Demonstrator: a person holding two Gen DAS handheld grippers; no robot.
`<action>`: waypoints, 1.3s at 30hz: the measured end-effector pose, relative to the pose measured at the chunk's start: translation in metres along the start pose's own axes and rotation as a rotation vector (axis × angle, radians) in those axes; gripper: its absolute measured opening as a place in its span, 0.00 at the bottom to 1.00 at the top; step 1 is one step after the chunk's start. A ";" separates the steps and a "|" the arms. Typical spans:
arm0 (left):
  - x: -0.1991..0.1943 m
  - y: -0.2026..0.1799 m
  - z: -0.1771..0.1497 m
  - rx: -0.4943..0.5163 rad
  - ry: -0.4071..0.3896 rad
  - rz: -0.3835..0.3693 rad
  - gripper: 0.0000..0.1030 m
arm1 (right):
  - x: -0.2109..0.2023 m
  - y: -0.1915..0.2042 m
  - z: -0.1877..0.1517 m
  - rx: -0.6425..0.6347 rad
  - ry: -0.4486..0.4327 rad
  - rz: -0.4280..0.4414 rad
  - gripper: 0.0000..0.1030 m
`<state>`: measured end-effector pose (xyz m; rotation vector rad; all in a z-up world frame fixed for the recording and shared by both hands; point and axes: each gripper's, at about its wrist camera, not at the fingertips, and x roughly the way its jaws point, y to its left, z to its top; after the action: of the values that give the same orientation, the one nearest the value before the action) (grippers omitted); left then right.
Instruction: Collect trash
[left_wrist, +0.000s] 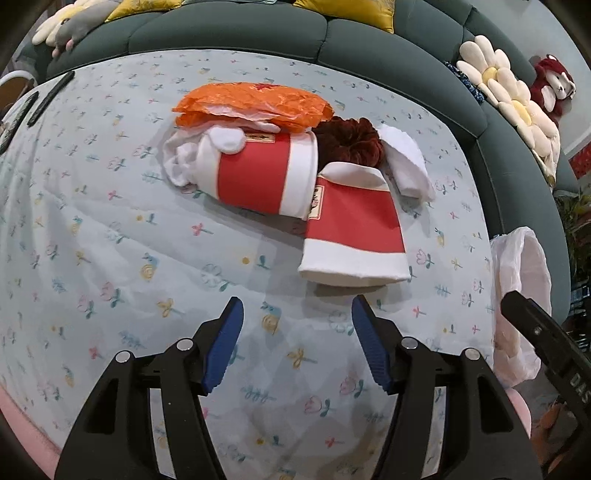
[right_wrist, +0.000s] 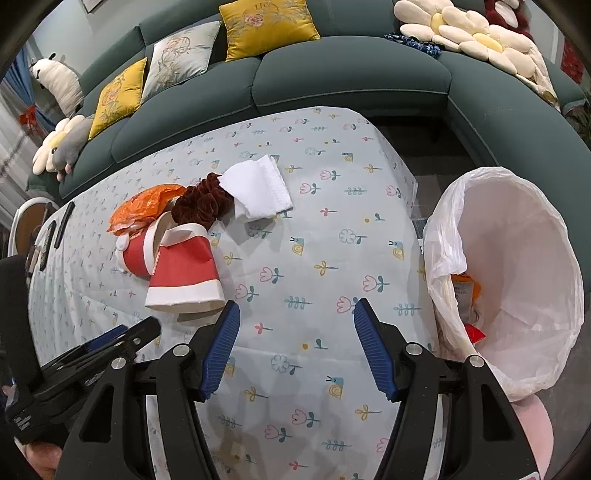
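Note:
Two red-and-white paper cups lie on their sides on the flowered tablecloth: the near one (left_wrist: 354, 229) (right_wrist: 184, 273) and a far one (left_wrist: 258, 173) (right_wrist: 135, 254). Behind them lie an orange plastic bag (left_wrist: 255, 107) (right_wrist: 147, 206), a dark red scrunchie (left_wrist: 347, 140) (right_wrist: 201, 203), a white cloth (left_wrist: 406, 162) (right_wrist: 258, 188) and a crumpled white tissue (left_wrist: 184, 158). My left gripper (left_wrist: 297, 343) is open and empty, just short of the near cup. My right gripper (right_wrist: 295, 349) is open and empty over the cloth, left of the white-lined trash bin (right_wrist: 517, 266) (left_wrist: 517, 295).
The bin holds some orange and red scraps (right_wrist: 467, 291). A dark green sofa (right_wrist: 332, 81) with cushions and plush toys wraps around the table's far side. Dark remote-like objects (left_wrist: 51, 96) lie at the table's far left edge. The left gripper also shows in the right wrist view (right_wrist: 110, 343).

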<state>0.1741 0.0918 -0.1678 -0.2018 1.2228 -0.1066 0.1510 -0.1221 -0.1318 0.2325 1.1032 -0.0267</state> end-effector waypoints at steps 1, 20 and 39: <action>0.004 -0.002 0.001 0.011 -0.004 0.006 0.56 | 0.000 0.000 0.001 0.001 0.000 0.000 0.60; -0.001 -0.032 0.057 0.010 -0.065 -0.067 0.03 | 0.055 0.029 0.054 -0.051 0.034 0.042 0.39; -0.010 -0.056 0.108 0.057 -0.110 -0.020 0.03 | 0.120 0.034 0.093 0.016 0.137 0.092 0.10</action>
<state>0.2740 0.0490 -0.1114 -0.1675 1.1070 -0.1458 0.2925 -0.0961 -0.1925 0.3026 1.2278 0.0628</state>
